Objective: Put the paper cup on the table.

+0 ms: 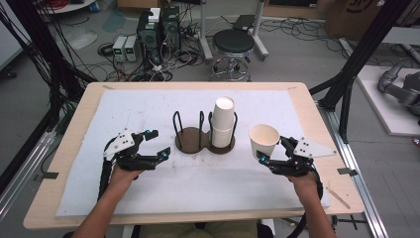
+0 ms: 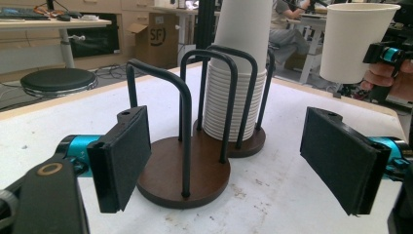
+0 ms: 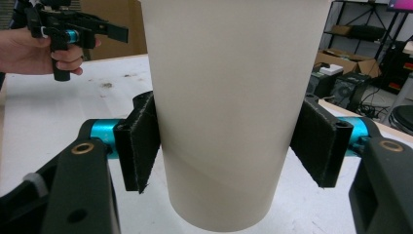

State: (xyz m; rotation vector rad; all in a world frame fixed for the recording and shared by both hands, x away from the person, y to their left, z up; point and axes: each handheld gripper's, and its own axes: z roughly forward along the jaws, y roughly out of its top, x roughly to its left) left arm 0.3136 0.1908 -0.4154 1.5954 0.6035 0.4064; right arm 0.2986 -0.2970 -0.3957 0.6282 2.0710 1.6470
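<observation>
Holding a single white paper cup (image 1: 264,140) upright, the right claw (image 1: 271,150) sits at the right of the white-covered wooden surface (image 1: 148,198), its two black padded jaws pressed against opposite sides of the cup's wall; in the right gripper view the cup (image 3: 229,107) stands between the pads with its base clear of the white sheet. No earlier picture bears on it, so only the grip itself can be told: the pads meet the paper and the cup is not crushed. That cup is to the right of a dark brown wooden two-ring cup holder with black wire hoops (image 1: 200,136), near it but apart. The holder's right ring carries a tall stack of white paper cups (image 1: 223,121), nested and upright inside the hoops, while the left ring (image 2: 182,170) is bare. The left claw (image 1: 153,145) is at the left of the surface, just to the left of the holder, with its jaws standing wide apart and nothing between the pads; in the left gripper view the holder and stack (image 2: 238,78) lie ahead of those open jaws, and the held cup (image 2: 353,41) shows at the far right. A person's hands grip both tools from the near edge. Beyond the far edge stands a black round stool (image 1: 233,44) on the floor.
</observation>
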